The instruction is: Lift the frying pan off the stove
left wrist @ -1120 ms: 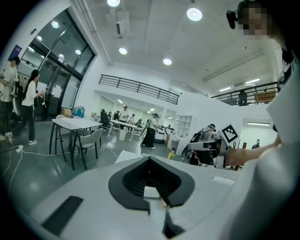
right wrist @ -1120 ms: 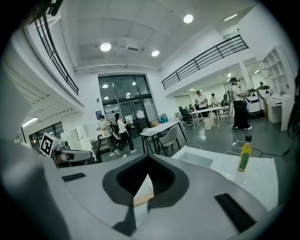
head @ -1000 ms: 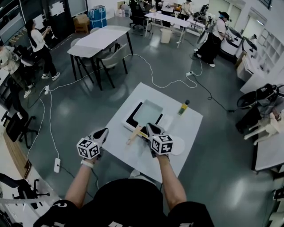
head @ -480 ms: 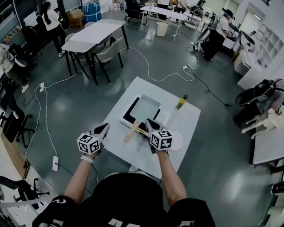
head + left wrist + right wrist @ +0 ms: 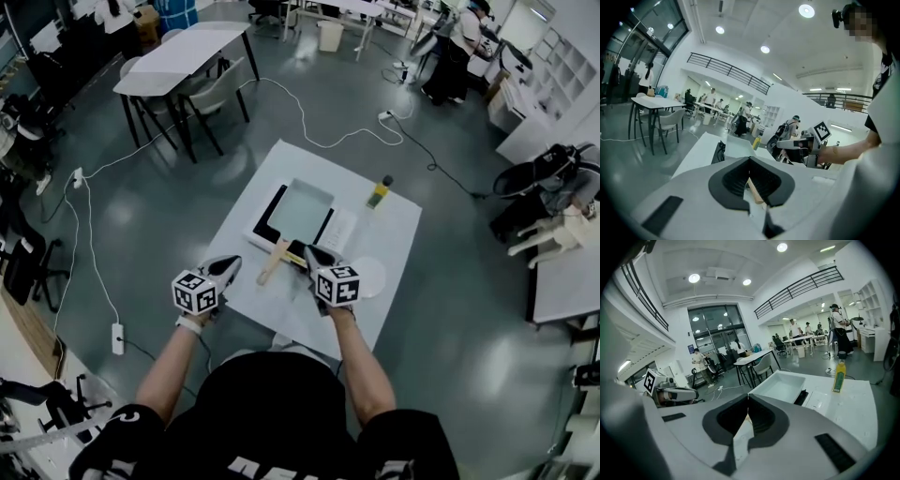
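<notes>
A square pale frying pan (image 5: 302,208) sits on a black stove (image 5: 270,221) on the white table (image 5: 394,246). Its wooden handle (image 5: 273,263) points toward me. My left gripper (image 5: 231,264) is shut and empty at the table's near left edge, just left of the handle's end. My right gripper (image 5: 301,253) is shut and empty, its tips close to where the handle meets the pan; whether it touches I cannot tell. In the left gripper view the shut jaws (image 5: 749,160) show a bit of the handle (image 5: 755,192) beyond them. The right gripper view (image 5: 748,397) looks over the pan (image 5: 780,386).
A yellow bottle (image 5: 379,192) stands at the table's far right edge, and a white plate (image 5: 369,278) lies right of my right gripper. Cables (image 5: 323,141) run across the floor. Other tables, chairs and people are farther off.
The head view has shifted, so the table sits higher in the frame. Both grippers stay shut near the handle, with the left one slightly closer to it.
</notes>
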The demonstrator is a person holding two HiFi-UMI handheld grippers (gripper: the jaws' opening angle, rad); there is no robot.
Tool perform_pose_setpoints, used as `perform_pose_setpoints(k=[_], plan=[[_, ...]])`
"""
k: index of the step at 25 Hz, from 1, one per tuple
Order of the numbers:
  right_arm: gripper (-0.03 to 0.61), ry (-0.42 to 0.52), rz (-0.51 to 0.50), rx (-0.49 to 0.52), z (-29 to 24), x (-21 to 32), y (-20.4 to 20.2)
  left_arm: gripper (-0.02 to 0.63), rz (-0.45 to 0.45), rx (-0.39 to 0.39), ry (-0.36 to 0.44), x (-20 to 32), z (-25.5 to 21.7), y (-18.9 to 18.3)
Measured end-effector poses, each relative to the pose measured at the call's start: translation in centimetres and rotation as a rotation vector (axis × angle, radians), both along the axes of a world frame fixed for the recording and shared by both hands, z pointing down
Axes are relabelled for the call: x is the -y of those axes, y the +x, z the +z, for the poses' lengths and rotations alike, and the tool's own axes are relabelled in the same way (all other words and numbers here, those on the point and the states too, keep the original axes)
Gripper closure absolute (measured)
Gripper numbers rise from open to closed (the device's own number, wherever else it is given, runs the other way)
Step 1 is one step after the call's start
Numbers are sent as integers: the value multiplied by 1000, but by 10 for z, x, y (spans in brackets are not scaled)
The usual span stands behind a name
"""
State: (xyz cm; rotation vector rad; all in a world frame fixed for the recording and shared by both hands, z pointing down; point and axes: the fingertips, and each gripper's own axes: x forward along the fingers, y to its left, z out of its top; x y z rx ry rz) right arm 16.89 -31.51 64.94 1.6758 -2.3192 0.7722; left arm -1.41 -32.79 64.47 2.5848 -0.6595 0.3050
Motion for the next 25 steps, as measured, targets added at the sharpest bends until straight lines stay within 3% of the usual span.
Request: perform_pose_setpoints(k=[9, 11, 19, 25], plan=[[570, -93, -45, 104, 46, -5, -11, 597, 125, -66, -126, -12, 31, 30], [468, -105, -58, 131, 51, -2, -17, 546, 147, -66, -156, -13, 40, 34], [319, -165, -121, 292, 76, 12, -40, 441, 213, -73, -243, -21, 72, 46], [295, -210, -150, 370, 98, 19, -51, 413, 237, -73, -283, -19, 90, 54]])
